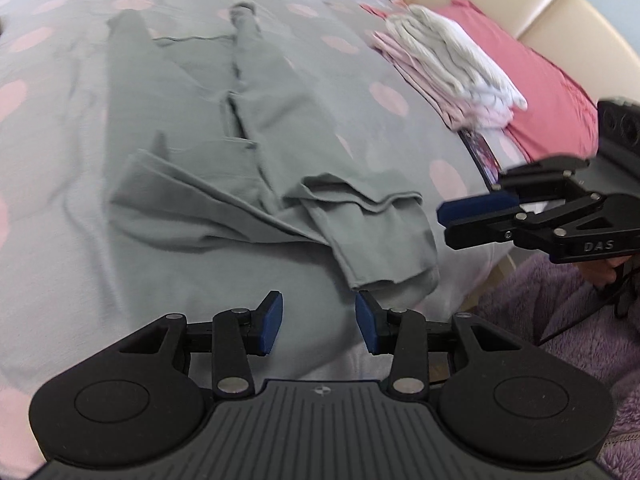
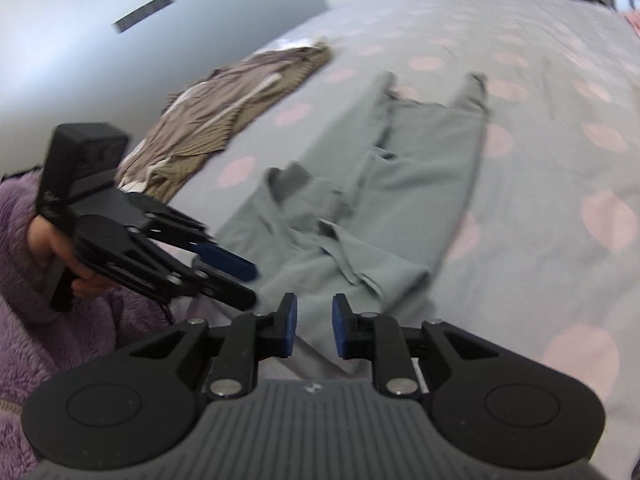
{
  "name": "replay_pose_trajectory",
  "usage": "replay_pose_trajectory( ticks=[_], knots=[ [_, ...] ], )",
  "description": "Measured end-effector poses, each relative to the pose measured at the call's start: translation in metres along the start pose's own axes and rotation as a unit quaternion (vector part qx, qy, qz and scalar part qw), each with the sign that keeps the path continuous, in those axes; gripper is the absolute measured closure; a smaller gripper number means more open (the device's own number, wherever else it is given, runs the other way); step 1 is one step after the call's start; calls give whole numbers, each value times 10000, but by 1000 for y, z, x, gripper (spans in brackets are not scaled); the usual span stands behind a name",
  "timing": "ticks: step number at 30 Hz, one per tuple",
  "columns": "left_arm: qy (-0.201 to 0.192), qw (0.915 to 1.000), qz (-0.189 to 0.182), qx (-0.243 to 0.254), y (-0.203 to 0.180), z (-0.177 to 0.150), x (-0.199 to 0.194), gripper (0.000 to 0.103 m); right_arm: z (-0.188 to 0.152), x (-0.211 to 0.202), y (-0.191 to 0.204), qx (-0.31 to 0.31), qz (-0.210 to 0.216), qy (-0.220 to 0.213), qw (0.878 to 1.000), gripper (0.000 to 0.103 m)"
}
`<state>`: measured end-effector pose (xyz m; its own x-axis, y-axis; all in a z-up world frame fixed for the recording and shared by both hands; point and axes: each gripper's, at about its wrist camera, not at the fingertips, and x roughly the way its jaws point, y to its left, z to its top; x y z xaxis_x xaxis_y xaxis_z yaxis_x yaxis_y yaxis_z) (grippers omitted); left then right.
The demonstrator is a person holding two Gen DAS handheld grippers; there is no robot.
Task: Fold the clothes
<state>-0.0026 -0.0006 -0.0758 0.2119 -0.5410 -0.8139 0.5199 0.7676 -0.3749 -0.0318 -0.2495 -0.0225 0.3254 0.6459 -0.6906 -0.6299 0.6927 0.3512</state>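
A grey-green garment [image 1: 280, 140] lies lengthwise on the grey bedcover with pink dots [image 1: 60, 200]. Its near end is rumpled and folded over on itself. My left gripper [image 1: 320, 322] stands open just in front of that near hem, nothing between its pads; its right fingertip sits by the hem's corner. My right gripper [image 1: 444, 220] hovers to the right of the near end, apart from the cloth. In the right wrist view the same garment [image 2: 400, 184] stretches away, my right gripper [image 2: 315, 328] is open and empty at its near edge, and my left gripper [image 2: 251, 285] comes in from the left.
A stack of folded pink and white clothes [image 1: 452, 68] lies at the right by a pink pillow [image 1: 552, 92] and a phone [image 1: 484, 152]. A brown striped garment [image 2: 224, 112] lies crumpled at the bed's left edge. Purple fleece sleeves [image 2: 60, 340] hold the grippers.
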Motion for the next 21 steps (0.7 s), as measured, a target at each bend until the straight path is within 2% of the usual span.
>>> replay_pose_trajectory(
  ticks=[2, 4, 7, 10, 15, 21],
  knots=[
    [57, 9999, 0, 107, -4, 1, 5, 66, 1, 6, 5, -150, 125, 142, 9997, 80],
    [113, 9997, 38, 217, -8, 1, 9, 66, 0, 17, 11, -305, 117, 469, 9984, 80],
    [190, 9989, 173, 398, -13, 3, 13, 66, -5, 37, 22, -670, -144, 996, 9927, 80],
    [252, 9973, 301, 619, -20, 4, 17, 66, -8, 54, 24, -760, -420, 1334, 9873, 82],
    [187, 9966, 377, 705, -21, 7, 21, 66, 0, 56, 18, -626, -583, 1201, 9891, 83],
    [-218, 9977, 509, 403, -9, 16, 18, 66, 12, 53, 10, -502, -944, 854, 9906, 82]
  ],
)
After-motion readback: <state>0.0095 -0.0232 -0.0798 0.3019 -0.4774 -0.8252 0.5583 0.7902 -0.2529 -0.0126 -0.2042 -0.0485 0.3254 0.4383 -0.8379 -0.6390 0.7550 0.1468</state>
